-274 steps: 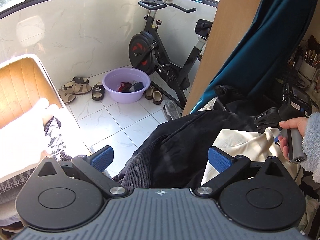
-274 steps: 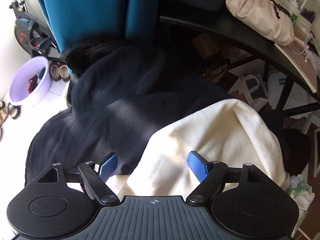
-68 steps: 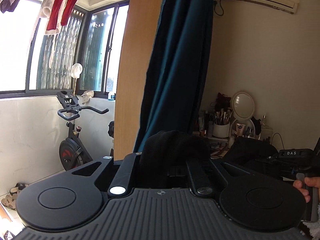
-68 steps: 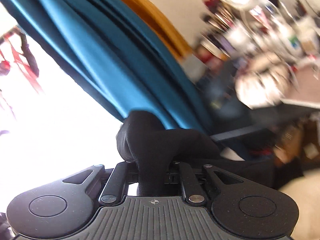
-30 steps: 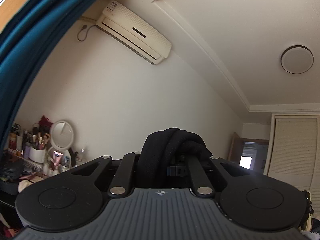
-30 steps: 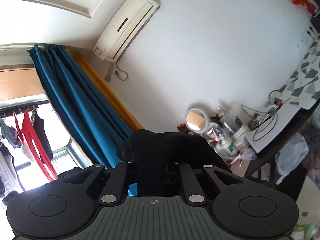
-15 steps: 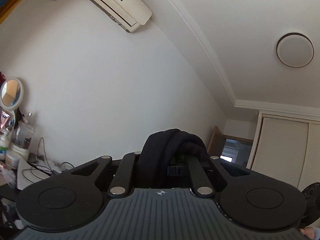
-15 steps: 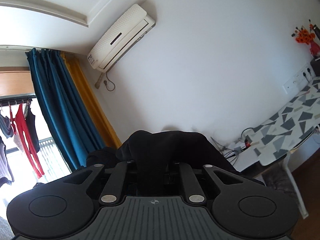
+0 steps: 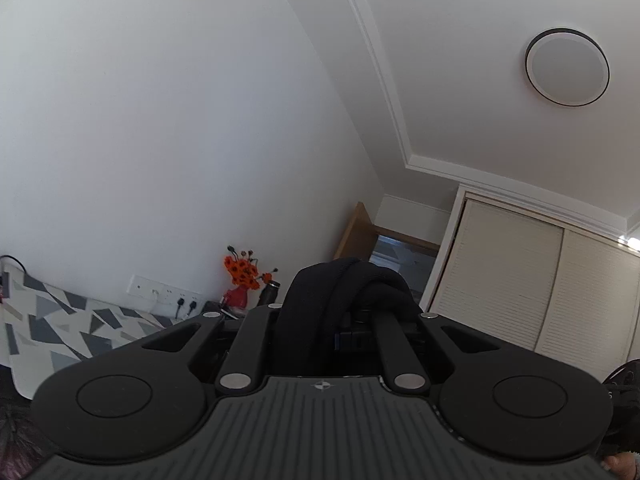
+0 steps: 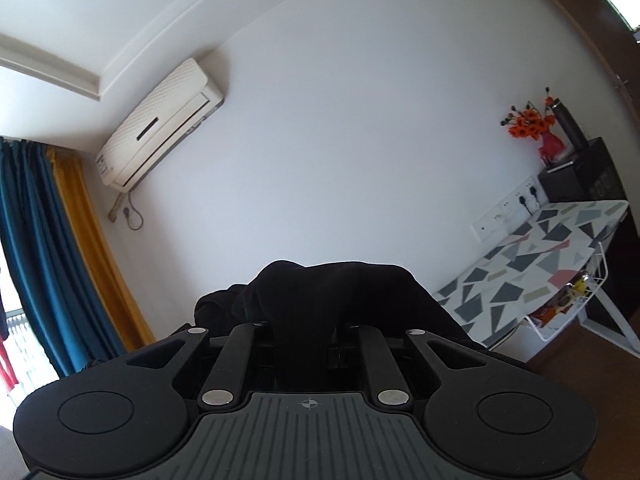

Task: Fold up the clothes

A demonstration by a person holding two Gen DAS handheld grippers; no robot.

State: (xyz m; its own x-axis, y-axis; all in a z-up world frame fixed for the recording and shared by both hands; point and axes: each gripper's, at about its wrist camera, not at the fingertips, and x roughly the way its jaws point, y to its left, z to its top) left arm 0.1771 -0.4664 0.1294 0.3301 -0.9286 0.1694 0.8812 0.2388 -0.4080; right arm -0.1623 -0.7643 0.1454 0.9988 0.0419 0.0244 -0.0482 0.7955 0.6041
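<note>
Both cameras have swung from the curtain to one flower vase (image 9: 239,295); two grippers, left (image 9: 320,312) and right (image 10: 306,320), each clamp one black garment (image 9: 344,280).

Looks like someone's bedroom at home: white wall-mounted air conditioner (image 10: 160,124), teal curtains (image 10: 36,256), cream louvred wardrobe doors (image 9: 540,292), red vase of orange flowers (image 10: 534,128).

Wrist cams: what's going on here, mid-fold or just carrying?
A person holds a gripper in each hand. The left gripper and the right gripper are each clamped on bunched black garment, held up off any surface with both cameras facing the walls and ceiling. No folding surface is in view, so it looks like carrying or spreading, not a fold yet.
</note>
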